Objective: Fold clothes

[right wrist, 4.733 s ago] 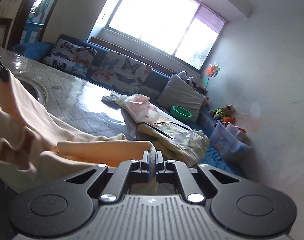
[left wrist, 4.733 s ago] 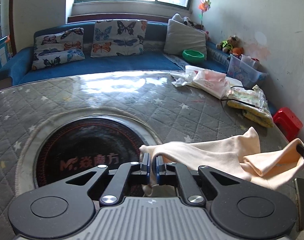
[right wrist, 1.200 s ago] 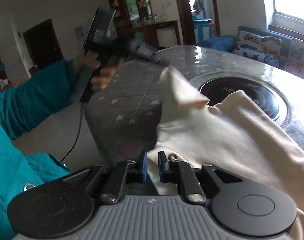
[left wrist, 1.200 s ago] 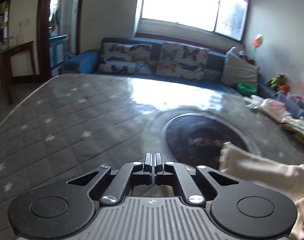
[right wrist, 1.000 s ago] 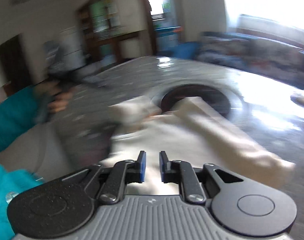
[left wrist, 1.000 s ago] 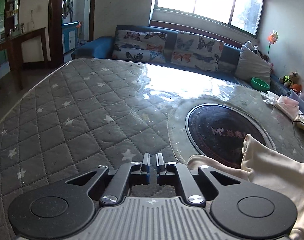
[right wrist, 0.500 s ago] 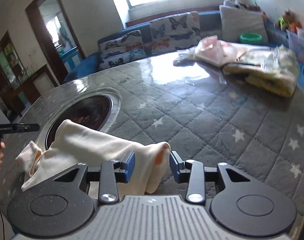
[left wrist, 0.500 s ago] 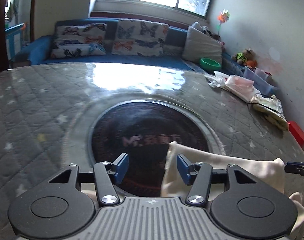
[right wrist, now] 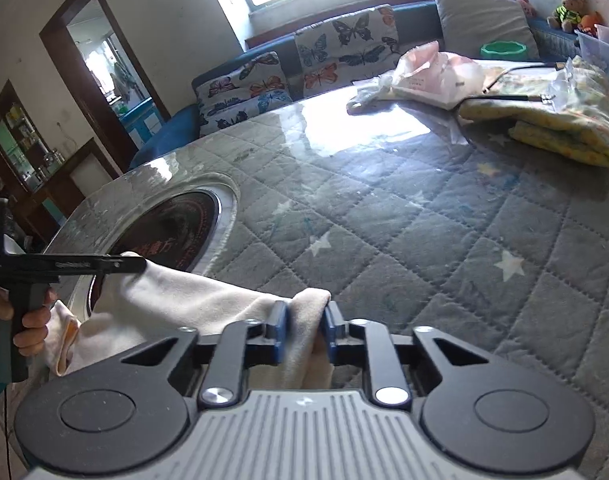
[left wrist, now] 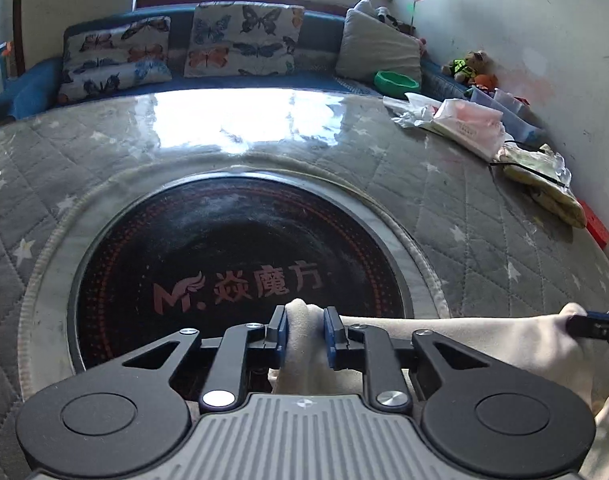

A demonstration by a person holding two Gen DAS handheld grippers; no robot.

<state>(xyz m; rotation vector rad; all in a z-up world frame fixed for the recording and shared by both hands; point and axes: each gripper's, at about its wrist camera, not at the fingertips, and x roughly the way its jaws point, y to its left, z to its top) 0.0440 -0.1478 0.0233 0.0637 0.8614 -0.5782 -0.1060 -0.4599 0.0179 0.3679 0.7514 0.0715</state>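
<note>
**Grippers closing on two corners of the cream garment**

Cloth is bunching between the blue pads of the left gripper [left wrist: 305, 334], whose jaws are closing on a raised fold of the cream garment [left wrist: 484, 344]. The right gripper [right wrist: 303, 332] is doing the same at the other end: its jaws are closing too, with a thick fold of the same garment between the pads. The garment is lying near the front edge of the quilted table cover [right wrist: 404, 232], partly over the rim of the dark round cooktop [left wrist: 232, 256] set in the middle. It is stretching in a band from one gripper to the other, probably because holding two far corners allows the person to lift the edge straight and lay it over for a fold. A hand [right wrist: 30, 320] is holding the left tool's handle.

Compared with half a second earlier, both pairs of jaws are standing much narrower, and the cloth is now filling the gaps. One second earlier the left gripper was facing bare table cover, away from the garment.
</note>
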